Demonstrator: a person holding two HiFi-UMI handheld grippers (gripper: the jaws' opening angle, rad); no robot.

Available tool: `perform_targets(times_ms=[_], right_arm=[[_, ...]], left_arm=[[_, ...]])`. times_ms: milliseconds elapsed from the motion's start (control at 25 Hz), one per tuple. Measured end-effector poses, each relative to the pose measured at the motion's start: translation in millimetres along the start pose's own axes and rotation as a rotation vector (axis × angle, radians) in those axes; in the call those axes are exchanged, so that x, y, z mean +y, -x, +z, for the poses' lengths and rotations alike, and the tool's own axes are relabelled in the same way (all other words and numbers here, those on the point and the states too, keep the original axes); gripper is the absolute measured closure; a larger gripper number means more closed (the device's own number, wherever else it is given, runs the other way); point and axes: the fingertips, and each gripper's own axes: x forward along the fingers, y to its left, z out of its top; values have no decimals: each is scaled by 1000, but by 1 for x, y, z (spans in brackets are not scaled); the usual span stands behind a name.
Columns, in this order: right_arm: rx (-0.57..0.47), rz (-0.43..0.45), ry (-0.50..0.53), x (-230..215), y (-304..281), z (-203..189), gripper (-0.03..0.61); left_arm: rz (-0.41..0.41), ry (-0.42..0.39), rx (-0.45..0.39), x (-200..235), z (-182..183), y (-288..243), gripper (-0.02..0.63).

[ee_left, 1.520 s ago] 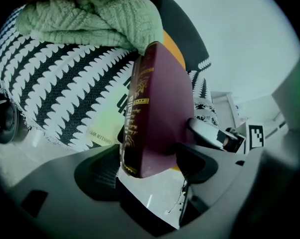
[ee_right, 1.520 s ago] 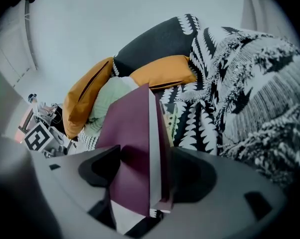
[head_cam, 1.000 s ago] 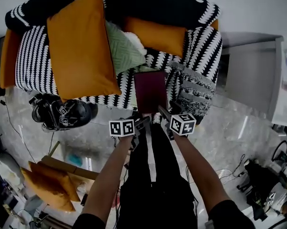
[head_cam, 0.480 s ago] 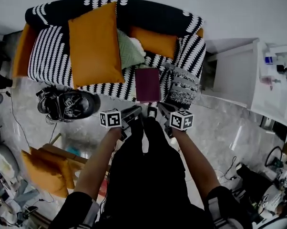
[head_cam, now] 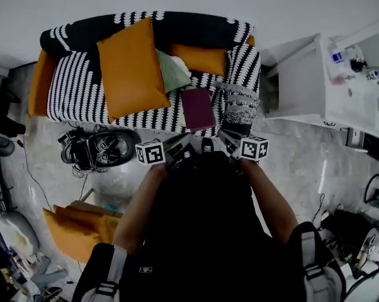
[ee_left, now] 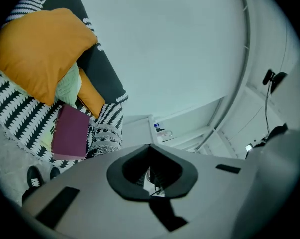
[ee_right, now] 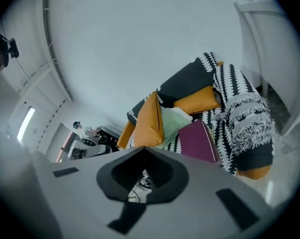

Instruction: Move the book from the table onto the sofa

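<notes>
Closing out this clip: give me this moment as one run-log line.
book: lying on sofa seat | left gripper: jaws shut, empty | right gripper: jaws shut, empty | task: book placed

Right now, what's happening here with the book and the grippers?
A person stands facing the sofa with a gripper in each hand. The purple book lies flat on its striped seat, beside a green cushion. The left gripper and right gripper are both shut and empty, held short of the book. The move looks done.
</notes>
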Motion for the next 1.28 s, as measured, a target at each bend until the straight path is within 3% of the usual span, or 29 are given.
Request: perform_targets(times_ms=[240,320,480,720,1280], right_arm=[[-20,72,87,31,-5,-11,571],[-16,77,110,37,-9,-16,571],[3,101,102,49,-15,-32,571],[32,113,106,55,-14,-41,572],[37,117,117,59,-16,-45,572]], left_arm=[[-3,-9,108,-4,-28,25,603],[-9,-15,104,-6,-24,28,603],[-5,-17,90,-3,-19,28,603],[-5,-90,198,-11,-37,20,603],[3,-78,183,-5,-37,29,603]])
